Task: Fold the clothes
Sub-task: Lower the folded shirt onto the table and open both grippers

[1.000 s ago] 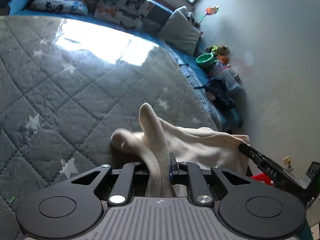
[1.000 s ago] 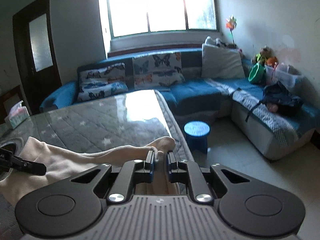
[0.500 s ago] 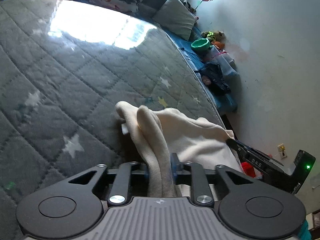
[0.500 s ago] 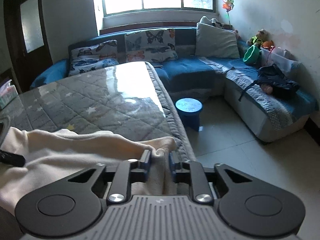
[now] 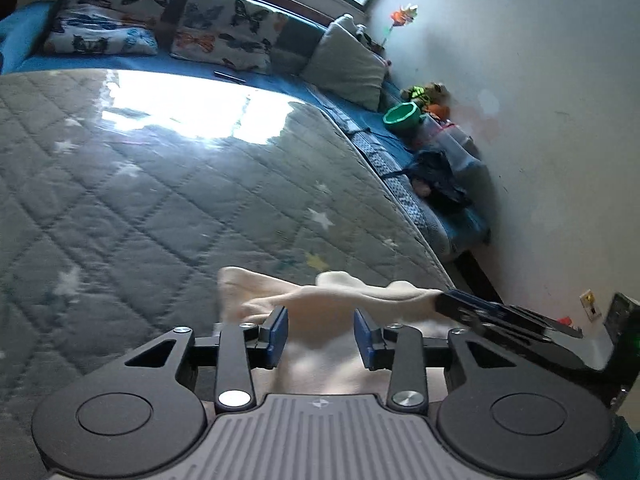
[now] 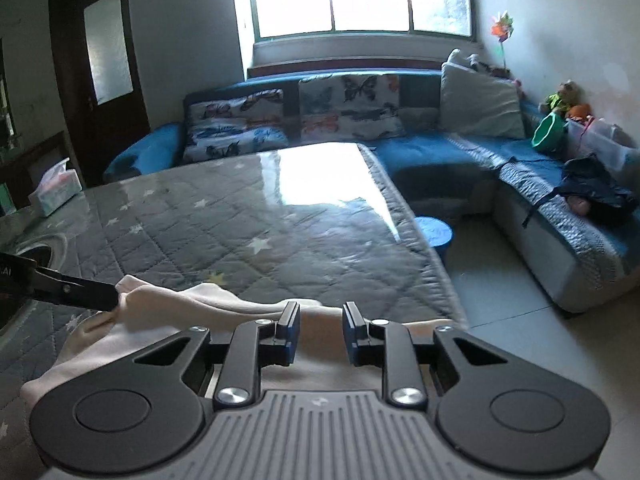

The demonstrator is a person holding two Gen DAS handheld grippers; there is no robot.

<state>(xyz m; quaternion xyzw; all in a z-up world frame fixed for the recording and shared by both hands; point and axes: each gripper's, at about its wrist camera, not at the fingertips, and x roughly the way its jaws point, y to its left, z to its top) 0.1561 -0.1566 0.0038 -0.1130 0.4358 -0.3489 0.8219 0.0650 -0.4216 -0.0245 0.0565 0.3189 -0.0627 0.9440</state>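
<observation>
Cream fleece, a soft garment [image 5: 328,312], lies bunched at the near right edge of a grey quilted table [image 5: 160,200] as both tools let it go. Half a second ago each clamped a fold of the cloth; now the left gripper [image 5: 320,330] stands wide apart over the fabric and the right gripper [image 6: 319,330] shows a clear gap too, neither holding anything. The release suggests one fold has just been laid down, though how many remain cannot be judged. A tissue box [image 6: 56,192] sits at the table's far left edge, well clear. A blue stool [image 6: 434,234] stands off the right edge and a blue sofa [image 6: 460,152] wraps behind. Nothing blocks the cloth, which hangs close to the table's right edge.
</observation>
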